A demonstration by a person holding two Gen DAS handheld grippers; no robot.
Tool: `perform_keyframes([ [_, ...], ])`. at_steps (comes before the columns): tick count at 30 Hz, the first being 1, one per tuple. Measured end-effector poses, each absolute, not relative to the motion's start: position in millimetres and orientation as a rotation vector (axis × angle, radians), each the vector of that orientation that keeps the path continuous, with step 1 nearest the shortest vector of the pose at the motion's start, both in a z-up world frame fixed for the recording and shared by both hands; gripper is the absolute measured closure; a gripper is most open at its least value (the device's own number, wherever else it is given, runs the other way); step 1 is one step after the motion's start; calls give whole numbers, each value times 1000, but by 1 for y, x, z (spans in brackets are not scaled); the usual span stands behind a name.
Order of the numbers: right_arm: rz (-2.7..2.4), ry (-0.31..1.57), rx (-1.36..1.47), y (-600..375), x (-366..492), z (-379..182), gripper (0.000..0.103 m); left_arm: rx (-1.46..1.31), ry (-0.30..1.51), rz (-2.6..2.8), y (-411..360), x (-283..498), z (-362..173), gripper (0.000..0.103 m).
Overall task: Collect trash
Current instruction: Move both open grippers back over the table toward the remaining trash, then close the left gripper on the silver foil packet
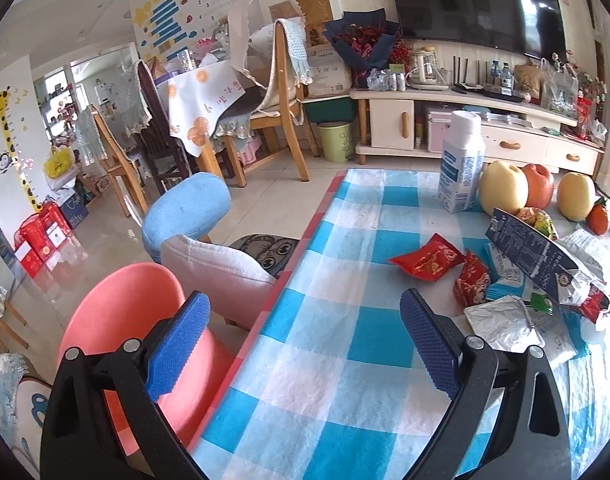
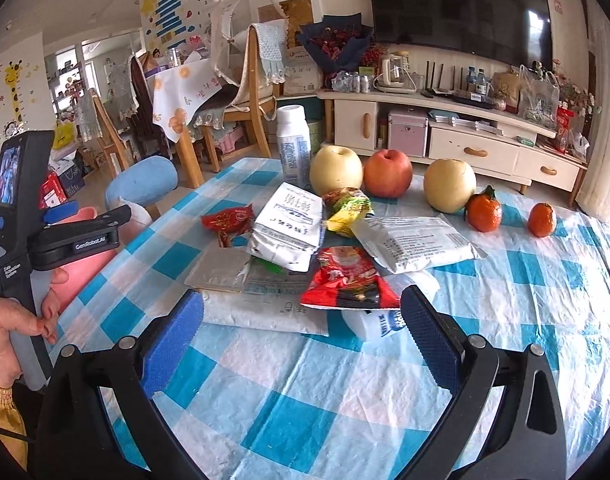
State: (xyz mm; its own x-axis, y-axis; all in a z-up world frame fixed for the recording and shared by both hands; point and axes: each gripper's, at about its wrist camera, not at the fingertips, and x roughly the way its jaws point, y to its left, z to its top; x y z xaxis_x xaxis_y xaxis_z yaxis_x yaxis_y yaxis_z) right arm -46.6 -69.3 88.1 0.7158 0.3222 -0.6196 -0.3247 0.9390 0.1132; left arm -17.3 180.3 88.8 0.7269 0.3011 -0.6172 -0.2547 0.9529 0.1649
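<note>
- Left hand-held gripper (image 1: 301, 344): its two blue-padded fingers stand wide apart and hold nothing; it hangs over the near left edge of the surface (image 1: 337, 360), which carries a blue-and-white checked cloth.
- Right hand-held gripper (image 2: 301, 340): fingers likewise wide apart and empty, with the trash pile (image 2: 305, 256) directly ahead, its nearest wrappers lying between and just beyond the fingertips.
- Seen from the left wrist, the trash pile (image 1: 517, 280) lies ahead and to the right of the hand-held gripper, well apart from it.
- Shown only in the left wrist view: a pink chair (image 1: 121, 320) below the left finger, a grey cushion (image 1: 213, 268) and a blue stool (image 1: 185, 208) beside the surface's edge, and a green bin (image 1: 337, 140) on the floor far ahead.
- Shown only in the right wrist view: a person's hand (image 2: 13, 328) at the far left gripping the handle of the left hand-held gripper, and the full row of fruit beyond the pile.
- Fruit count (right wrist view): two yellow pears (image 2: 336, 170), one red apple (image 2: 388, 173), two tangerines (image 2: 484, 212).
- One white bottle (image 2: 292, 146) stands upright beyond the pile, left of the fruit.
- Trash count (right wrist view): two red snack wrappers (image 2: 351, 280), one yellow-green wrapper (image 2: 347, 212), one white carton (image 2: 289, 232), one large white pouch (image 2: 417, 242), one silver foil sheet (image 2: 221, 270); further flattened packaging beneath cannot be counted.
</note>
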Motion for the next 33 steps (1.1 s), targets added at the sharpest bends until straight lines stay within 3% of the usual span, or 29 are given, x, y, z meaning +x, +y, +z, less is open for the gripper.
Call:
perform_keyframes([
  [13,233,825,138,-133,-6,71,4,-117,833,-26,137,5,59,8],
  [19,281,868,167,-130,0,61,4,-26,855,-26,102,11,42,8],
  [23,314,882,182,-125,2,55,7,26,863,-2,91,17,35,8],
  [26,347,880,180,-119,3,55,17,20,868,8,92,20,33,8],
  [33,396,861,126,-100,7,53,17,19,876,-11,87,24,30,8],
])
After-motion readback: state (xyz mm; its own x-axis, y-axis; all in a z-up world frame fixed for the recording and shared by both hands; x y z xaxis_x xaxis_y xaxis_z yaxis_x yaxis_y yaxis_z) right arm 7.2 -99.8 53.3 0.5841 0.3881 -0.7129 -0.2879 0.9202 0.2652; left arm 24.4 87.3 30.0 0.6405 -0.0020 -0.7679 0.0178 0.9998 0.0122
